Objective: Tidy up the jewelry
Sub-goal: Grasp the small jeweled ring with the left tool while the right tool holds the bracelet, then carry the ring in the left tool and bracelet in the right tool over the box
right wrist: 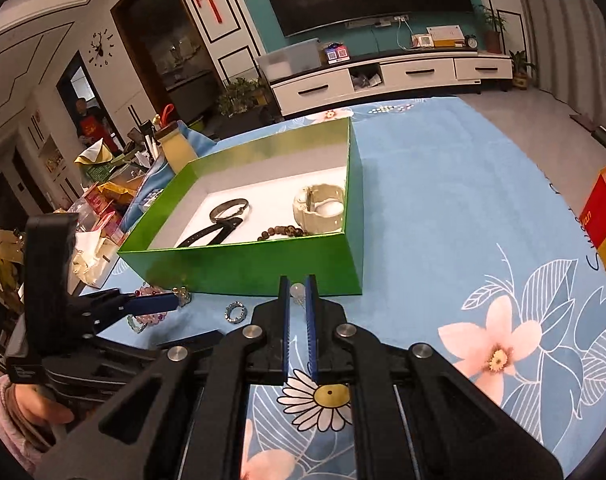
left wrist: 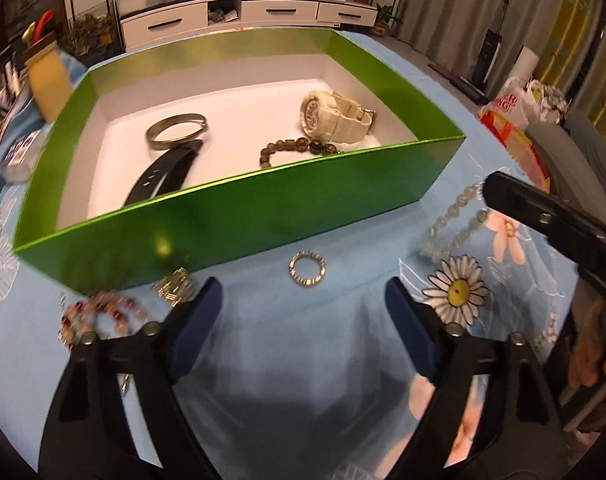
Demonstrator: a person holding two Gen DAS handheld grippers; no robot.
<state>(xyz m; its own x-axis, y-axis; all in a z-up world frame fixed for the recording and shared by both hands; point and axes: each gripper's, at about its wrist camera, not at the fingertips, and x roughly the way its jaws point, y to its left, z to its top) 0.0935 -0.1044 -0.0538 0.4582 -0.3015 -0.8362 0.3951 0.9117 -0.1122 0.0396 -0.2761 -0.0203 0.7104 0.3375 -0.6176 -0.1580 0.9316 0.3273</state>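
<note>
my left gripper (left wrist: pixel 303 300): jaws spread wide, holding nothing, low over the blue cloth with the sparkly ring (left wrist: pixel 307 268) lying on the cloth between and just ahead of the tips.
my right gripper (right wrist: pixel 297 292): jaws nearly together on a pale bead of the clear bead bracelet (left wrist: pixel 455 222); i think it is pinched, though the view only shows one bead between the pads.
bracelet handling: light, loose strand, smooth round beads likely to slip; i'd judge one bead a thin hold, the rest will dangle and swing.
ring handling: small, stiff, light, lies flat; best taken across its rim.
green box (left wrist: pixel 239 216): near wall stands just beyond both pieces, so anything must be lifted over it.
inside box: white watch (left wrist: pixel 335 114), brown bead bracelet (left wrist: pixel 299 149), metal bangle (left wrist: pixel 177 131), black strap (left wrist: pixel 163 174).
nearby clutter: gold piece (left wrist: pixel 174 286) and red bead bracelet (left wrist: pixel 103 316) beside my left finger.
</note>
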